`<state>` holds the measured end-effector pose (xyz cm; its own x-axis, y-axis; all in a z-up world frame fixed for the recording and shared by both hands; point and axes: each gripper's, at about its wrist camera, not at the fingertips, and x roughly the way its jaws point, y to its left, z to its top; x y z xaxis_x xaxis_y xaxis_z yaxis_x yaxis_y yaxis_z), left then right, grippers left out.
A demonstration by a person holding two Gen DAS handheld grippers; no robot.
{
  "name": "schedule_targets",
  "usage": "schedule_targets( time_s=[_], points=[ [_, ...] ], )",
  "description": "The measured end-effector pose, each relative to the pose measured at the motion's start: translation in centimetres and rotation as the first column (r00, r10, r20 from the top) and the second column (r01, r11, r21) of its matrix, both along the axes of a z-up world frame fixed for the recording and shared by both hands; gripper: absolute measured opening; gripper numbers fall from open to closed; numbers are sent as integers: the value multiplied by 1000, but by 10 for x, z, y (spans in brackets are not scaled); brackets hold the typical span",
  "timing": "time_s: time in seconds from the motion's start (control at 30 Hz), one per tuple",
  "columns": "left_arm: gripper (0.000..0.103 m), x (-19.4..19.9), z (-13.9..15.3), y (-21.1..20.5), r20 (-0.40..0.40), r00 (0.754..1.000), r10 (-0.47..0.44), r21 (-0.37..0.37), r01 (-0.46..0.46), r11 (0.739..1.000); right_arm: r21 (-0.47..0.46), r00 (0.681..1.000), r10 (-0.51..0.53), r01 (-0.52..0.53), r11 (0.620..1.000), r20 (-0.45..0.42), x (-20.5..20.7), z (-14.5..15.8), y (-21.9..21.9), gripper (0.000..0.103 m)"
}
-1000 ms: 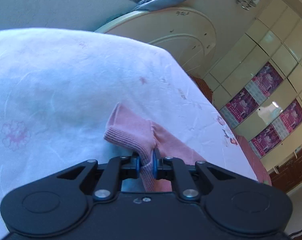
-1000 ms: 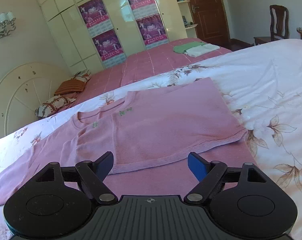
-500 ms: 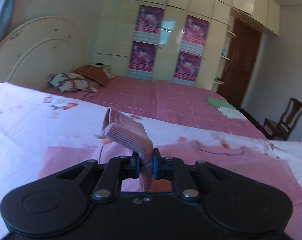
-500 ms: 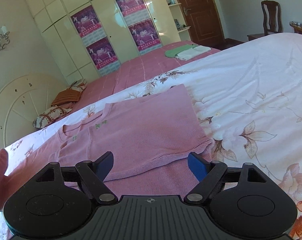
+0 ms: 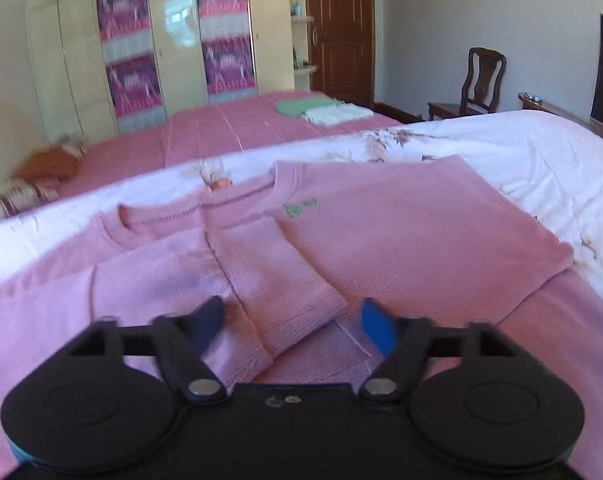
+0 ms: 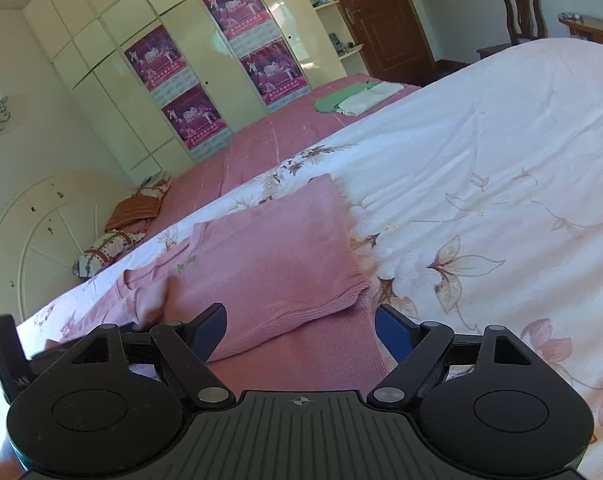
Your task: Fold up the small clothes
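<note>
A pink knit sweater (image 5: 401, 232) lies flat on the white floral bedspread (image 5: 541, 148). Its right side is folded over the body, with a small green mark near the collar. Its left sleeve (image 5: 269, 280) lies folded across the chest, cuff end just in front of my left gripper (image 5: 293, 320), which is open and empty right above it. My right gripper (image 6: 299, 326) is open and empty, low over the sweater's (image 6: 269, 268) folded hem edge. The left gripper's body shows at the left edge of the right wrist view (image 6: 5, 356).
A second bed with a pink cover (image 5: 229, 128) stands behind, with folded green and white clothes (image 5: 321, 110) and pillows (image 6: 133, 208) on it. Cream wardrobes with posters (image 6: 189, 92), a brown door (image 5: 341, 28) and a wooden chair (image 5: 481, 80) line the walls.
My left gripper carried the sleeve cuff across over the sweater's chest, opened and let it go. The right gripper stayed open and shifted a little toward the hem.
</note>
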<state>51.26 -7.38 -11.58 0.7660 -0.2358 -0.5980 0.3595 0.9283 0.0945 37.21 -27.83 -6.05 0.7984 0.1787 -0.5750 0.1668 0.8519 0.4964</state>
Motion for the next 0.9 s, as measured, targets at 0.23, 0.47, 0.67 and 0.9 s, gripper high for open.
schedule_targets(
  time_s=[0.23,0.47,0.67,0.9],
  points=[
    [64,-73,24,128,46,952,302,-103,-296,950,171,994,102,-107,980,35,37,-3,36,81],
    [57,-101,8,237,-54,876,478,-10,-480,877,272,970,242,-228,935,-19,94,-29,103,49],
    [53,-77,5,248,-60,896,439,-40,-442,896,230,966,250,-229,946,-65,121,-39,133,48],
    [40,-71,3,256,-29,905,425,-70,-426,902,-3,950,310,-310,951,39,103,5,145,5]
  ],
)
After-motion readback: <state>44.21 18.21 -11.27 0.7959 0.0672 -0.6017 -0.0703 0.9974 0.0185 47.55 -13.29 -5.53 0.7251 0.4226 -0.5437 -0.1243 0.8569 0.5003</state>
